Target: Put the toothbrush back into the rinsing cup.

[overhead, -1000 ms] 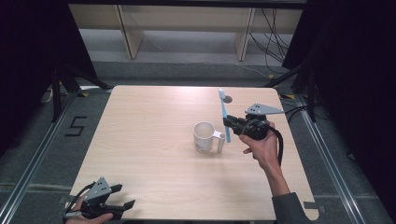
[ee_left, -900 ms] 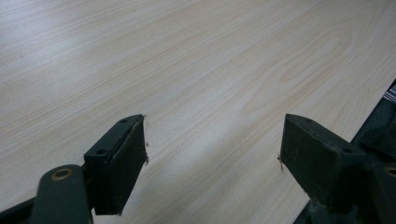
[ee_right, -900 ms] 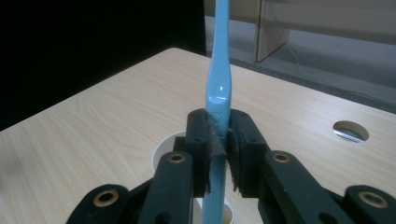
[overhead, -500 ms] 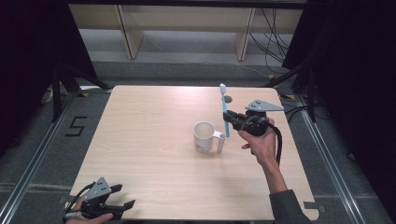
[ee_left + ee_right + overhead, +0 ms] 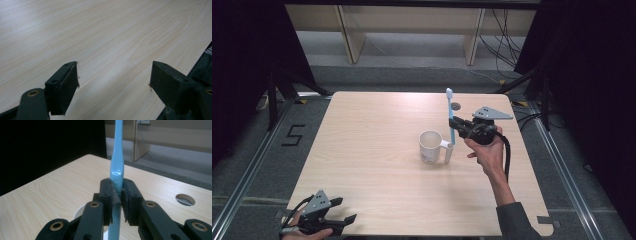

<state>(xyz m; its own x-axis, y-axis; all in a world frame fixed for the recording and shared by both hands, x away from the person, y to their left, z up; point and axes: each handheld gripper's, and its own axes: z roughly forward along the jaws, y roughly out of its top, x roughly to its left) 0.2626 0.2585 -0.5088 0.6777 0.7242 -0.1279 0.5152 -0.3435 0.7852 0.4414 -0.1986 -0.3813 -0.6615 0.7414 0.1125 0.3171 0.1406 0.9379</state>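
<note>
Toothbrush point(image 5: 450, 116): upright, long axis vertical, lower end just beside the mug point(image 5: 431, 146) at its handle side.
Right gripper point(image 5: 458, 123): jaws clamped on the toothbrush; nearer the mug.
Left gripper point(image 5: 343, 223): jaws wide, empty, at the table point(image 5: 372, 130) corner.

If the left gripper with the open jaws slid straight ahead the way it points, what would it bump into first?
Probably nothing. The left gripper is open, low at the table's near corner, and its own view shows bare table ahead. In the high view the mug sits far off toward the right, seemingly out of its line, though depth is uncertain.
</note>
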